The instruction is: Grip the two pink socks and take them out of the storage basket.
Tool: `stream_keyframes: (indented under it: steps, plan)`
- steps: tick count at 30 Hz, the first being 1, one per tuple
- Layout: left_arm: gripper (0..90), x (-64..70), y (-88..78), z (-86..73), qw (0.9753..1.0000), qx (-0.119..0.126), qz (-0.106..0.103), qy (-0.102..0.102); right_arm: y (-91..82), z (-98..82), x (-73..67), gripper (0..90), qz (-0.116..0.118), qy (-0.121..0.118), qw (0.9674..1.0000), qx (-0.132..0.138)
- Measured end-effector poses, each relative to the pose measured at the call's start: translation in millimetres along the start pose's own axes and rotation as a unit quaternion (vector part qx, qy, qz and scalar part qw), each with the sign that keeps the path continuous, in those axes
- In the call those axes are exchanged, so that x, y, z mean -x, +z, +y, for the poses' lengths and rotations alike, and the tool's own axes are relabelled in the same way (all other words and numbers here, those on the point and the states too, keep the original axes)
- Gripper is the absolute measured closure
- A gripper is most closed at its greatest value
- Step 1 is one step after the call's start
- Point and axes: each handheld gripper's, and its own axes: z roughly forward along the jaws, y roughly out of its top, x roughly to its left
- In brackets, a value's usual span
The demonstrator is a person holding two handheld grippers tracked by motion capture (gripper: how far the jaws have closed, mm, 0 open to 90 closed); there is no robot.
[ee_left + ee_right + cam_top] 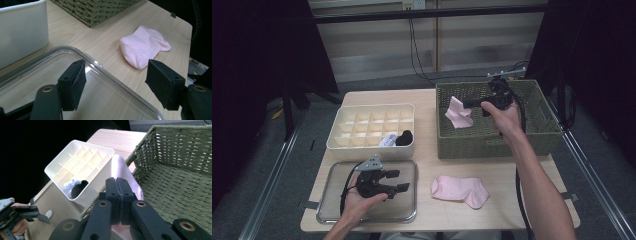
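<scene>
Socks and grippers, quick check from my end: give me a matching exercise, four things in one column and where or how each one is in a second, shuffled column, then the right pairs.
Things:
1. right gripper
2. left gripper
3. flat pink sock
4. black sock

Places or states:
A. lying on the bare table, in front of the wicker basket
B. jaws open, over the clear tray
C. in a compartment of the white divider box
D. jaws shut on the other pink sock, over the basket

Pairs: 1-D, 2-B, 3-A, 4-C
</scene>
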Motion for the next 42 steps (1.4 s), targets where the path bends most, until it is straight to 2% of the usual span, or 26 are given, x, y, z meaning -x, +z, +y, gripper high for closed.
stream_keyframes:
  steps: [6,13,17,21,26,33,36,42]
  plan:
    - [32.2,2.5,3.7,1.0,0.9999,-0.002,0.014,0.006,-8.6,-0.4,-2.8,88.9,0.0,-0.004,1.0,0.009]
    - [32.3,2.1,6.8,5.7,0.9997,0.006,0.025,0.001,-16.9,-1.9,-10.5,88.9,0.006,-0.012,0.9998,0.016]
    - [33.0,4.4,5.8,13.2,0.9996,0.01,0.027,0.006,-23.4,-2.7,-18.7,88.9,0.009,-0.019,0.9996,0.021]
    - [36.3,7.9,7.8,21.8,0.9993,0.007,0.032,0.02,-33.3,-5.3,-27.6,88.8,0.015,-0.026,0.9991,0.03]
    - [43.2,11.6,14.2,30.9,0.9994,0.008,0.015,0.03,-44.4,-9.5,-36.1,88.8,0.002,-0.031,0.9992,0.023]
    - [54.0,14.8,19.0,40.9,0.9989,0.018,0.0,0.044,-54.4,-18.5,-41.7,88.9,0.013,-0.035,0.9988,0.033]
    - [57.0,17.9,22.0,45.7,0.9988,0.025,-0.006,0.042,-55.9,-24.2,-47.1,88.8,0.019,-0.039,0.9984,0.037]
    - [57.0,22.5,28.6,52.6,0.9984,0.037,-0.02,0.038,-58.8,-39.5,-62.4,88.8,0.027,-0.051,0.9977,0.035]
